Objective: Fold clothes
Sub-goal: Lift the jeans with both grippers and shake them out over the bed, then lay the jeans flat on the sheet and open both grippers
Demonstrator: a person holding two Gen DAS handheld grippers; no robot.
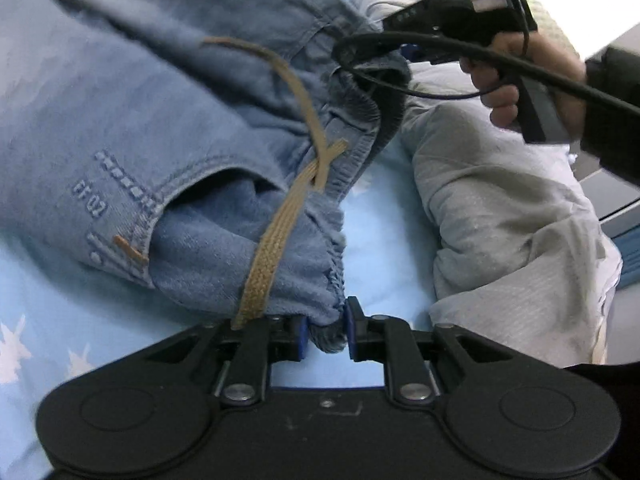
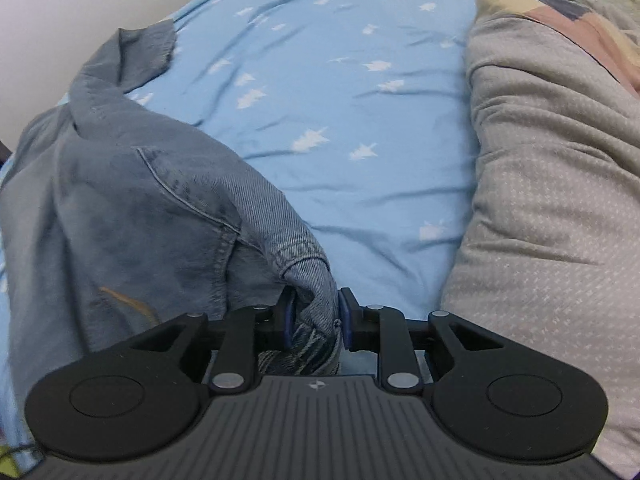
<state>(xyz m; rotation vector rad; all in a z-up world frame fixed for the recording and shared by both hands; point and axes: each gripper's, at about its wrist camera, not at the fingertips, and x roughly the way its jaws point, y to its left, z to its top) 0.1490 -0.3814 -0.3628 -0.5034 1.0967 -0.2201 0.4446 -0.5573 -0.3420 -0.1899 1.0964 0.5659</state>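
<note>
Blue denim shorts [image 1: 168, 136] with a tan drawstring [image 1: 276, 236] lie bunched on a light blue star-print bed sheet [image 1: 376, 248]. My left gripper [image 1: 326, 330] is shut on the elastic waistband at its near end. My right gripper [image 2: 314, 316] is shut on the other end of the waistband of the shorts [image 2: 132, 204], which hang to its left. In the left wrist view the right gripper [image 1: 384, 52] shows at the upper right, held by a hand, with denim bunched at its tip.
A grey garment [image 1: 504, 220] lies crumpled to the right of the shorts; it also shows in the right wrist view [image 2: 552, 200]. A patterned pillow or cloth [image 2: 568, 20] lies behind it. A black cable [image 1: 520, 68] runs from the right gripper.
</note>
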